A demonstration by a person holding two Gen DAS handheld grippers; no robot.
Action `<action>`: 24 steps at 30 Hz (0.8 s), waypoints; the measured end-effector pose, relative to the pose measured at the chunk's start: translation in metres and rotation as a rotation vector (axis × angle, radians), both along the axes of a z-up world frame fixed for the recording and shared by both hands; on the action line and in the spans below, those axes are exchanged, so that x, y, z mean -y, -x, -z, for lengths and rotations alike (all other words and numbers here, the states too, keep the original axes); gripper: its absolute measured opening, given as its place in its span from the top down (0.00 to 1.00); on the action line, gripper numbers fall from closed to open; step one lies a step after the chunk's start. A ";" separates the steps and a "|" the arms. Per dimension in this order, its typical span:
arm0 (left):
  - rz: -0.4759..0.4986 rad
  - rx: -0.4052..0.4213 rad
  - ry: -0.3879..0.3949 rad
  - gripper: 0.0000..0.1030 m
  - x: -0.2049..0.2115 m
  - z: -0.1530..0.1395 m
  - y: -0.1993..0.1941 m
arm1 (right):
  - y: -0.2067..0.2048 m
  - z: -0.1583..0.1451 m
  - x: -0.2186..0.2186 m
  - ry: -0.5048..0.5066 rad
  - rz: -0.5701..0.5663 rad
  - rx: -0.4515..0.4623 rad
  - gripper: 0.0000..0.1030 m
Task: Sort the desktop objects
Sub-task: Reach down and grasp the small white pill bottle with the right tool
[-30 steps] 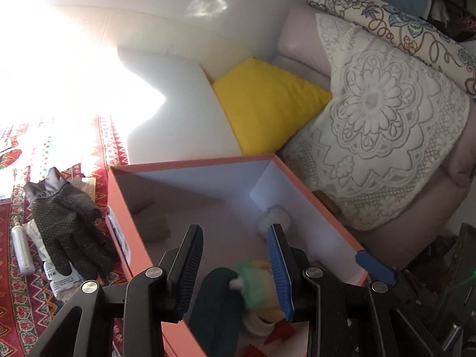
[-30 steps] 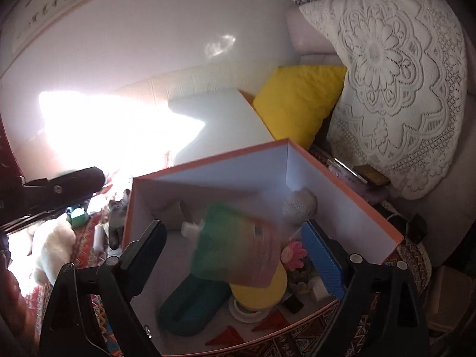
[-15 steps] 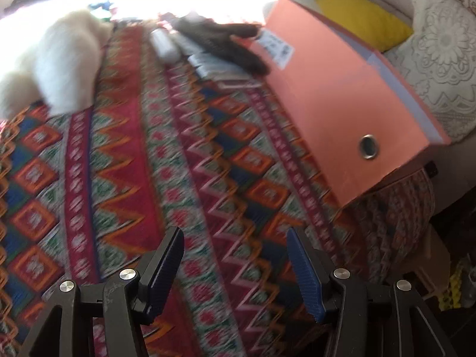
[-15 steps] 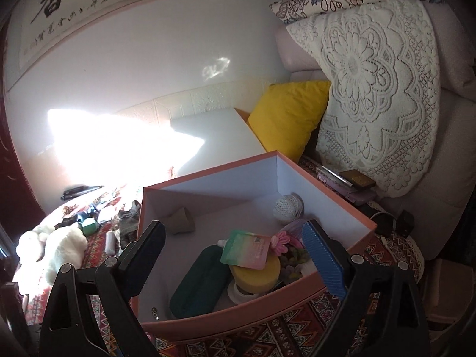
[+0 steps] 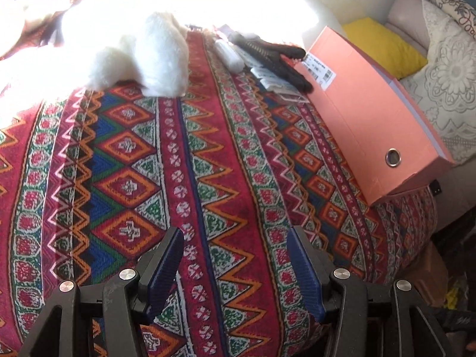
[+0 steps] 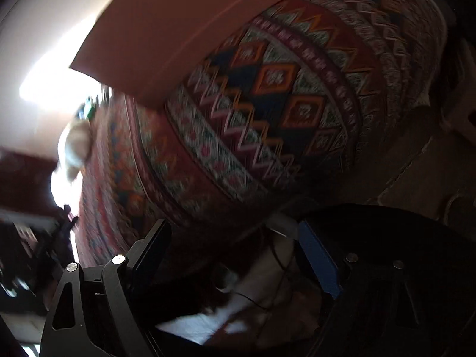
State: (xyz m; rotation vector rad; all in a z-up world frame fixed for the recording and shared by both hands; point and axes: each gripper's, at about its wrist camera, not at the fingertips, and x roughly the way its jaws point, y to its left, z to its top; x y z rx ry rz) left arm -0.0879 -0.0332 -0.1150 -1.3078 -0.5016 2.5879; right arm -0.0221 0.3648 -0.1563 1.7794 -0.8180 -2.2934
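In the left wrist view the orange box (image 5: 369,119) stands at the right on the patterned cloth (image 5: 208,154); only its outer wall shows. A black glove (image 5: 273,56), a white tube (image 5: 229,55) and flat packets (image 5: 267,77) lie by its far end. A white plush toy (image 5: 148,59) lies at the back. My left gripper (image 5: 236,255) is open and empty, low over the cloth. My right gripper (image 6: 230,253) is open and empty, low beside the table edge; its view is blurred, showing the box side (image 6: 193,29) and cloth (image 6: 267,104).
A yellow cushion (image 5: 383,44) and a lace pillow (image 5: 449,83) lie on the sofa behind the box. The cloth hangs over the table's right edge (image 5: 416,223). Strong sunlight washes out the far left. Dark clutter lies below the table in the right wrist view.
My left gripper has settled back low over the cloth, away from the box. My right gripper has dropped from above the box to below the table edge, tilting; the box's contents are out of sight.
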 end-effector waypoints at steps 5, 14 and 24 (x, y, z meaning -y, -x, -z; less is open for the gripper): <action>-0.021 0.008 -0.015 0.41 0.012 0.003 0.000 | 0.013 0.071 0.061 -0.353 -0.336 0.148 0.13; -0.046 0.015 -0.007 0.38 0.025 0.006 -0.003 | -0.052 0.221 0.199 -0.665 -1.120 0.091 0.16; -0.061 0.068 0.050 0.37 0.040 0.025 -0.017 | -0.121 0.352 0.252 -1.344 -2.001 -0.304 0.32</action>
